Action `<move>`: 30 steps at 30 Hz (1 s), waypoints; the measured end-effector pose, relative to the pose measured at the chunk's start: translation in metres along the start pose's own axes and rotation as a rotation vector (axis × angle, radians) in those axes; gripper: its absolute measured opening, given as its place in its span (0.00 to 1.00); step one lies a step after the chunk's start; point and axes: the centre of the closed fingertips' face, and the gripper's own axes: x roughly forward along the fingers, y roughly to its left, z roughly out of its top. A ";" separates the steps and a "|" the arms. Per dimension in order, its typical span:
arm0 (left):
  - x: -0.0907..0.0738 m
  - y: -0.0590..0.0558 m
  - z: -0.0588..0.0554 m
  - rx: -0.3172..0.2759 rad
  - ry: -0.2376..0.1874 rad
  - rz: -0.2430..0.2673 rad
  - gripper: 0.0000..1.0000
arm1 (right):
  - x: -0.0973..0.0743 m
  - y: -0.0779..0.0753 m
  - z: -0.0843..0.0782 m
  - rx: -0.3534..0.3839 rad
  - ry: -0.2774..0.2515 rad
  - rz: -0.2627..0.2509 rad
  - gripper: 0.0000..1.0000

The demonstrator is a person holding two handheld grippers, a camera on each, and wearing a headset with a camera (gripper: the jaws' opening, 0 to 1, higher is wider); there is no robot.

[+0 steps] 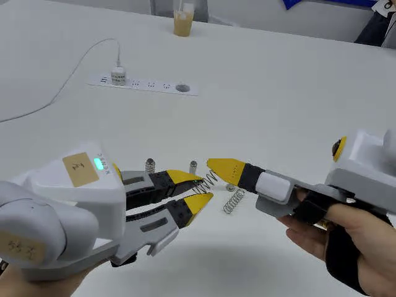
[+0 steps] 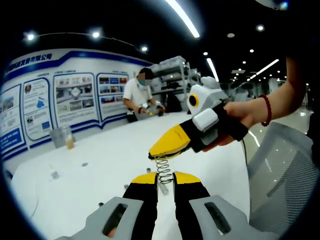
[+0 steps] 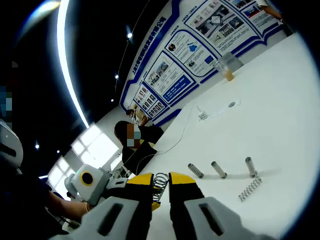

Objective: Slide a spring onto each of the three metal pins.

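A spring [image 1: 207,180] is held up over the white table [image 1: 278,93], between the two grippers. One end of it is pinched in the yellow tips of the left gripper [image 1: 201,189]. The other end is pinched in the yellow tips of the right gripper [image 1: 219,167]. Both claws are clenched on this same spring. In the left gripper view, the spring [image 2: 162,170] is seen standing up from between that gripper's own tips, and the top of it is touched by the tip of the right gripper [image 2: 167,145]. In the right gripper view, the spring [image 3: 159,182] is seen in the thin gap between that gripper's tips.

Three small metal pins are stood in a row on the table, just behind the grippers. The first pin [image 3: 195,170] is wrapped in a spring of its own. The second pin [image 3: 218,170] and the third pin [image 3: 250,167] are bare. In the head view, the first pin [image 1: 150,164] and the second pin [image 1: 193,166] are seen beyond the left gripper.

A loose spring [image 1: 234,201] is laid flat on the table, near the third pin and just under the right gripper.

Farther back on the table, a white power strip [image 1: 142,83] is laid with a plug [image 1: 118,75] in it. A cup [image 1: 183,20] of brown drink is stood near the far edge.
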 end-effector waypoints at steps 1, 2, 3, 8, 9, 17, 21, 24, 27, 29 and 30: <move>0.000 0.000 0.000 -0.002 0.002 0.002 0.11 | 0.000 0.000 0.000 -0.003 0.000 0.001 0.13; 0.000 0.001 -0.001 -0.006 0.008 0.003 0.11 | 0.000 0.000 0.000 -0.007 0.000 0.001 0.12; 0.000 0.002 -0.002 -0.009 0.015 0.010 0.11 | 0.001 0.000 0.000 -0.011 -0.001 0.002 0.12; 0.002 0.008 -0.007 -0.035 0.043 0.037 0.13 | 0.003 -0.001 0.002 -0.068 -0.004 -0.018 0.12; 0.003 0.009 -0.008 -0.039 0.050 0.041 0.15 | 0.003 -0.003 0.002 -0.078 0.000 -0.026 0.12; 0.004 0.010 -0.024 -0.059 0.108 0.051 0.29 | 0.006 -0.016 0.007 -0.213 0.013 -0.091 0.12; 0.004 0.011 -0.033 -0.081 0.135 0.060 0.33 | 0.010 -0.022 0.010 -0.295 0.033 -0.114 0.12; 0.004 0.011 -0.037 -0.088 0.146 0.065 0.36 | 0.013 -0.024 0.013 -0.339 0.043 -0.120 0.12; 0.004 0.010 -0.042 -0.100 0.159 0.066 0.40 | 0.017 -0.028 0.015 -0.375 0.057 -0.125 0.12; 0.005 0.009 -0.045 -0.116 0.167 0.067 0.43 | 0.020 -0.030 0.016 -0.398 0.066 -0.129 0.12; 0.004 0.009 -0.046 -0.118 0.169 0.068 0.45 | 0.021 -0.032 0.017 -0.402 0.068 -0.132 0.12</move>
